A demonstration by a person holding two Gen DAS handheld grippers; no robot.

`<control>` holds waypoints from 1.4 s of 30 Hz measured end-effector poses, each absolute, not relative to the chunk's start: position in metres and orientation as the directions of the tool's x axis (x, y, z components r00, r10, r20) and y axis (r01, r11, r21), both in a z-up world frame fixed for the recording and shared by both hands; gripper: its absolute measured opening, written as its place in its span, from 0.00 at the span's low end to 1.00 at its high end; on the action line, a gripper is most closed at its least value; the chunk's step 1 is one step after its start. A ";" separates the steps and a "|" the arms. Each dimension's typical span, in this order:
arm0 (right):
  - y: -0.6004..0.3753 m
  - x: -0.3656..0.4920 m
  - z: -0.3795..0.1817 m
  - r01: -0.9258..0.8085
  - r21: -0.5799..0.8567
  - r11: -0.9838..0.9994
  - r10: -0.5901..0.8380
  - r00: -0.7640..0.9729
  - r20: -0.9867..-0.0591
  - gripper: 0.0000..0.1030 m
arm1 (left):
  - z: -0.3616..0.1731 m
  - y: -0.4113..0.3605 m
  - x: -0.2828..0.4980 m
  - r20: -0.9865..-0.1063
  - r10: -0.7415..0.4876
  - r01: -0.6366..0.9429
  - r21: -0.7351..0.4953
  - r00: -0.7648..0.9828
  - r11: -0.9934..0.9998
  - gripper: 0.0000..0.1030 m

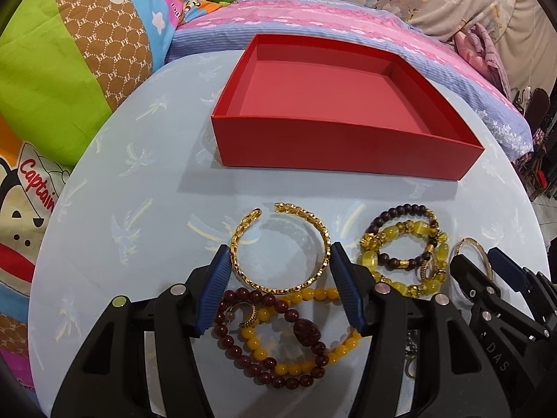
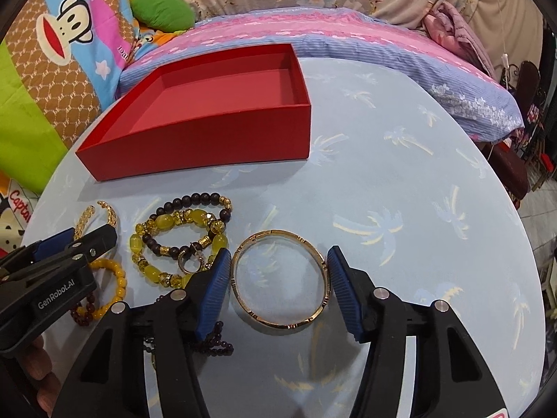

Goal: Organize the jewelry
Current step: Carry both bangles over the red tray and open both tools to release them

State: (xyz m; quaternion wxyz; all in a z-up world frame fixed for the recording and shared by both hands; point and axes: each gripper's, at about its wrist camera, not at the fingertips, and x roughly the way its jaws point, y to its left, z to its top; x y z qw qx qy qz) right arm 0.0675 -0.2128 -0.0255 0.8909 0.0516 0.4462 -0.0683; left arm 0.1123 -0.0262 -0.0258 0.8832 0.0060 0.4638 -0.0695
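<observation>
A gold open cuff bangle (image 1: 240, 240) lies on the light-blue table, and my left gripper (image 1: 280, 248) is shut on it, one blue pad against each side. A thin gold round bangle (image 2: 278, 232) lies further right, and my right gripper (image 2: 279, 250) is shut on it the same way. Between the two bangles sits a pile of yellow and dark bead bracelets (image 1: 407, 244) with a ring. Dark red beads (image 1: 243, 355) and yellow beads (image 1: 264, 355) lie under my left gripper. An empty red box (image 1: 348, 153) stands behind the jewelry.
The round table (image 2: 383, 174) has a palm-print cloth, bare to the right of the red box (image 2: 209, 139). A bed with pink and blue bedding (image 2: 348, 35) and cartoon pillows (image 1: 52, 87) wraps the far side. A hand (image 2: 38, 365) holds the left gripper (image 2: 80, 240).
</observation>
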 end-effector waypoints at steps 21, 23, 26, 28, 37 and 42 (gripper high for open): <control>-0.221 0.182 0.063 0.072 0.110 0.991 0.026 0.711 -0.703 0.54 | 0.059 -0.038 0.200 -0.728 -0.183 0.201 -0.063 0.661 0.977 0.54; -0.222 0.211 0.067 0.068 0.103 0.992 0.024 0.713 -0.701 0.54 | 0.060 -0.044 0.227 -0.728 -0.176 0.206 -0.049 0.663 0.977 0.54; -0.223 0.249 0.064 0.061 0.095 0.994 0.026 0.700 -0.714 0.54 | 0.055 -0.056 0.268 -0.740 -0.173 0.218 -0.037 0.650 0.975 0.54; -0.225 0.270 0.059 0.062 0.097 0.993 0.029 0.683 -0.730 0.54 | 0.049 -0.062 0.291 -0.756 -0.178 0.229 -0.039 0.630 0.973 0.54; -0.235 0.336 0.028 0.073 0.067 0.995 0.008 0.619 -0.785 0.54 | 0.021 -0.078 0.358 -0.796 -0.165 0.230 -0.033 0.583 0.973 0.54; -0.240 0.349 0.015 0.093 0.075 0.993 0.006 0.589 -0.808 0.54 | 0.009 -0.082 0.371 -0.814 -0.161 0.229 -0.035 0.558 0.973 0.54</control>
